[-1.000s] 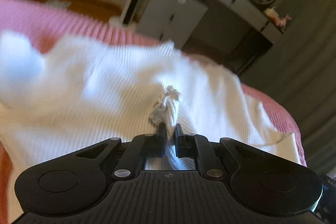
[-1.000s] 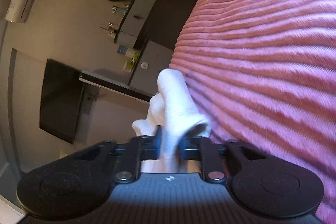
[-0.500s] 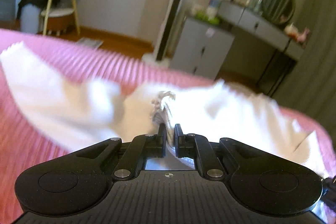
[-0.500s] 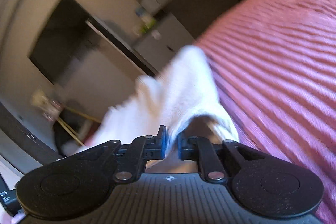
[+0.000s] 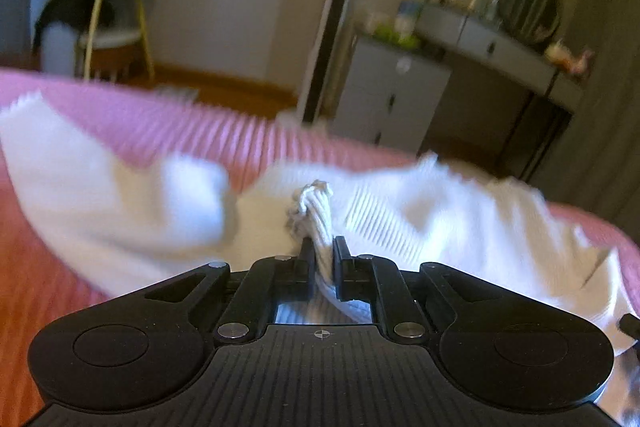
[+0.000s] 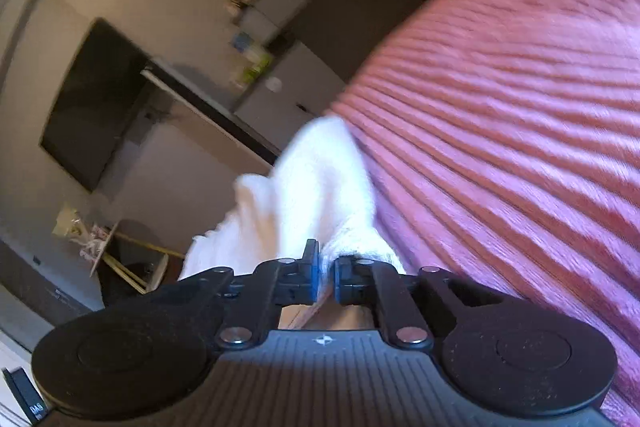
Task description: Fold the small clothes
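The left tool [image 5: 323, 247] is closed to a narrow gap on a bunched white tie of the garment [image 5: 440, 211], the knotted end poking up just past the tips. From that pinch the white ribbed cloth spreads both ways across the pink bed [image 5: 132, 115]: one lobe runs to the left and ends in a zigzag edge lying on the cover, the other runs right toward the bed's far side. So the cloth's long axis lies crosswise to this tool, which holds it near the middle.

The right tool [image 6: 327, 267] is likewise pinched nearly closed on a fold of the same white cloth [image 6: 316, 179], which rises from the tips and hangs free of the bed [image 6: 520, 107], the ribbed cover passing alongside to the right. Its camera is tipped well over, so the room behind looks slanted.

My judgement is that the garment is held up at two points and being spread before it is laid flat; no fold is made yet. The next move likely turns on drawing the two grips apart along that crosswise axis and lowering the cloth onto the cover.

The left view shows the full spread and how much already rests on the bed; the right view shows only its own corner. How far apart the two tools are cannot be told. Both views are blurred.
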The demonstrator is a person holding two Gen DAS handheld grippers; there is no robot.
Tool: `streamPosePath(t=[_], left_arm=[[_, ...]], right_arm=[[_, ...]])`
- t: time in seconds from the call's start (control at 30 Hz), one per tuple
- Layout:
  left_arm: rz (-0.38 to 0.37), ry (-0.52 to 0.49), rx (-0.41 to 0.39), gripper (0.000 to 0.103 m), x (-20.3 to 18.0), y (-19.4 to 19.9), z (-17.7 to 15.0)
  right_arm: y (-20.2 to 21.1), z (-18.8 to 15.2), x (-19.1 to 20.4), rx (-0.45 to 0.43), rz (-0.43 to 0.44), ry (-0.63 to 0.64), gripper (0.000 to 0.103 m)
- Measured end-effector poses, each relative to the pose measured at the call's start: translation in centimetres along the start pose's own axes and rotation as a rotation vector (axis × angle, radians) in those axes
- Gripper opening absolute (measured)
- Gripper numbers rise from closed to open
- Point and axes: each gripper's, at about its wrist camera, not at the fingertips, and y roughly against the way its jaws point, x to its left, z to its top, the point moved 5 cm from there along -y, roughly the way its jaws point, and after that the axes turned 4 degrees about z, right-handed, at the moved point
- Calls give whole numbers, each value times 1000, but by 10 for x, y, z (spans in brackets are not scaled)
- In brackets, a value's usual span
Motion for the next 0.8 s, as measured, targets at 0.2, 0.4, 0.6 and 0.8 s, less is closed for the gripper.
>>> streamPosePath(t=[0.2,0.4,0.6,0.8], left_arm=[[196,-68,47,41,12,-19,-7],[114,1,42,78,38,1,-5],[197,224,-24,93,113,29,16],[228,479,31,93,190,13,20]], right_arm=[[-10,-21,-8,62,-87,91,7],[19,-32,15,109,-104,228,30],[92,-81,26,141,-116,324,42],[113,-103,34,117,-75,359,64]])
